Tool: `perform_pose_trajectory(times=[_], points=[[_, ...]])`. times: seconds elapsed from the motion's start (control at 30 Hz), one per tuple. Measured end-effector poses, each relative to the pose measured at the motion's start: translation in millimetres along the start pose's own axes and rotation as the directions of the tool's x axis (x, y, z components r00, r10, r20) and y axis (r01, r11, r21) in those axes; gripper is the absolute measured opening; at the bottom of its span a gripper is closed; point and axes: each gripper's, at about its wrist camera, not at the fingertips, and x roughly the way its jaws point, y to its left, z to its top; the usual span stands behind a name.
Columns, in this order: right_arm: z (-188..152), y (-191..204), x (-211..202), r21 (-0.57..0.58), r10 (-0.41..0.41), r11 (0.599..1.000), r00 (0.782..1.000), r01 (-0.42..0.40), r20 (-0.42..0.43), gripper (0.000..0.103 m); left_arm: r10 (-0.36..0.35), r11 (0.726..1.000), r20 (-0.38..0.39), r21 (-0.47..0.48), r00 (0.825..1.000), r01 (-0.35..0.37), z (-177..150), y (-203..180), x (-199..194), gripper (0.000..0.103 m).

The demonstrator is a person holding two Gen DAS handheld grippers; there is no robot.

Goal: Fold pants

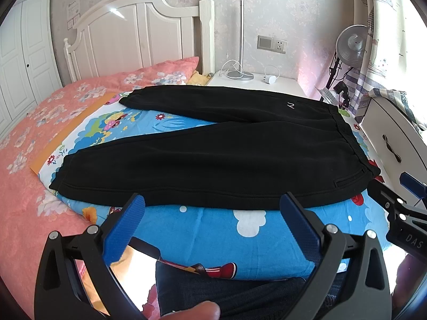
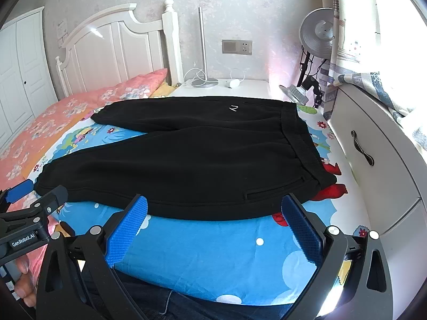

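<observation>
Black pants (image 1: 213, 157) flat on bed (image 1: 202, 229); I've got L hand-held gripper (image 1: 213, 208) & R hand-held gripper (image 2: 213, 208) both spread wide, empty.

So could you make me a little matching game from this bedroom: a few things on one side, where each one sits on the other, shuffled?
Things:
1. black pants
2. desk lamp
3. white charger
4. pink pillow

Places:
A. on the white nightstand
B. against the headboard
C. spread flat on the blue cartoon blanket
D. by the curtain, above the pants' waistband

Pairs: 1-C, 2-D, 3-A, 4-B

Both the left gripper and the right gripper are open, holding nothing.
</observation>
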Motion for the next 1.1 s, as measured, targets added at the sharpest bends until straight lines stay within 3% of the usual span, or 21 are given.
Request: perform_pose_trajectory(times=[1.1], points=[[-0.2,-0.5,-0.5,0.003,0.001,1.0,1.0,-0.001,0.001,0.098,0.0,1.0,0.004,-0.002,1.0,0.0,-1.1,-1.5,-0.8,0.101]])
